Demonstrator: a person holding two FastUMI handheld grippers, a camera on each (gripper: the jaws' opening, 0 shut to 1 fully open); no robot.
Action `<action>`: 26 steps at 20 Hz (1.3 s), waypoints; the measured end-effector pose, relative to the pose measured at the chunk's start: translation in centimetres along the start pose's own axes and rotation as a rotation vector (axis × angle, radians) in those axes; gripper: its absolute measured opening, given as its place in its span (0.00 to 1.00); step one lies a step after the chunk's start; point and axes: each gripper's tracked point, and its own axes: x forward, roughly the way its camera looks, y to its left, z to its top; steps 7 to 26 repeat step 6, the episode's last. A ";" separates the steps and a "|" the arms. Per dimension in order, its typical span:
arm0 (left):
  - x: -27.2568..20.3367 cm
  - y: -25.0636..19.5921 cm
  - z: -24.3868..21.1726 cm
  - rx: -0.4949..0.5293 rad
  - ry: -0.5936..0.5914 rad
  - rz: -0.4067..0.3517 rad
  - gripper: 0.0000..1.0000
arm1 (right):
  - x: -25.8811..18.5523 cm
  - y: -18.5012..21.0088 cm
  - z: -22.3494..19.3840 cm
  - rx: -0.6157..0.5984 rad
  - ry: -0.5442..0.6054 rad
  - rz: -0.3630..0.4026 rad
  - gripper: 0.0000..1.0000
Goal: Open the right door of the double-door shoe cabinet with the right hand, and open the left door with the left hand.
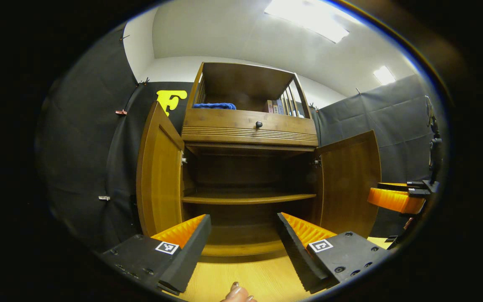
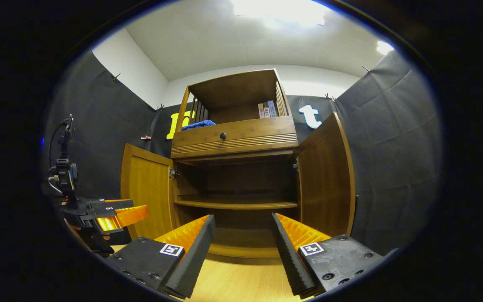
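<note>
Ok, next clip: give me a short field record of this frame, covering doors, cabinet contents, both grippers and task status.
left door: open, swung out from the cabinet
right door: open, swung out
lower compartment: one shelf, nothing visible on it
top compartment: blue cloth at left, books at right
drawer: closed, dark knob
left gripper: open, fingers holding nothing, facing the cabinet interior
right gripper: open, holding nothing, facing the interior
task status: both doors appear open, neither gripper touching a door
</note>
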 end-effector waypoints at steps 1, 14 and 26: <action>-0.1 0.1 0.1 0.000 -0.001 0.002 0.96 | -0.1 0.1 0.0 0.000 0.000 0.003 0.85; -0.4 -0.1 0.2 -0.007 -0.004 -0.002 0.96 | -0.2 0.3 0.1 0.003 0.000 0.012 0.85; -0.4 -0.1 0.2 -0.007 -0.004 -0.002 0.96 | -0.2 0.3 0.1 0.003 0.000 0.012 0.85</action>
